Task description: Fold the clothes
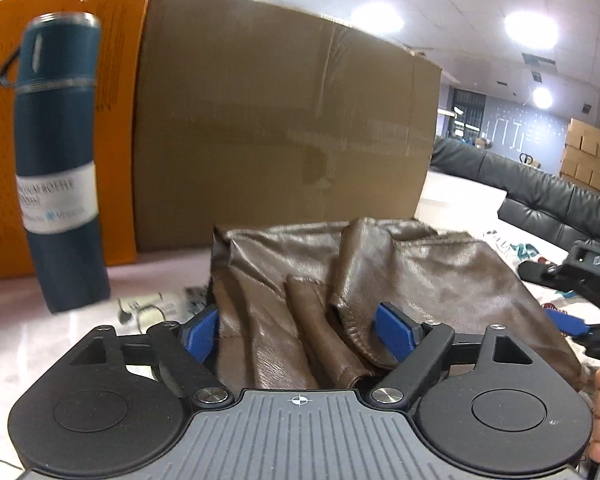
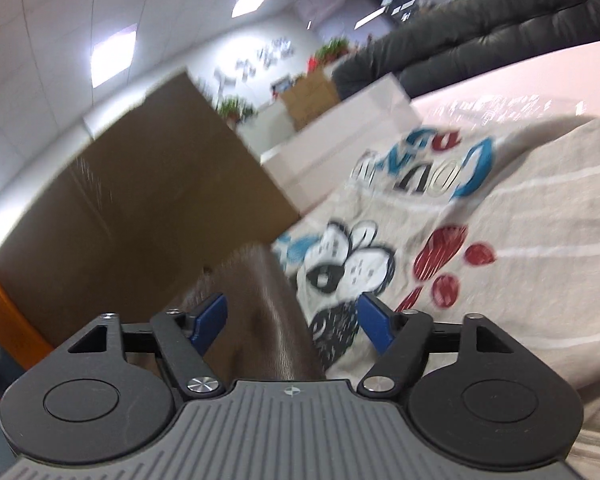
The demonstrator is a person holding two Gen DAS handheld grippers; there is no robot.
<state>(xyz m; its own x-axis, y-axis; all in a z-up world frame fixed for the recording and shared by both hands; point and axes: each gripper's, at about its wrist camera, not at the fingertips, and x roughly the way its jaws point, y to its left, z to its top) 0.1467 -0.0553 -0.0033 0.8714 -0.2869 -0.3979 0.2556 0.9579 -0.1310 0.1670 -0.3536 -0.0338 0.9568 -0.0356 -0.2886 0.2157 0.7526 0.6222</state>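
A crumpled brown leather garment lies on the pale table, bunched into folds. My left gripper is open, its blue pads wide apart on either side of the garment's near folds. My right gripper is open too, with the brown garment's edge between its pads on the left side. A grey striped shirt with a cartoon print lies spread under and to the right of the right gripper. The right gripper also shows in the left wrist view at the right edge.
A big cardboard box stands right behind the garment, with an orange box to its left. A dark blue flask stands at the left. A white box and a black sofa lie beyond.
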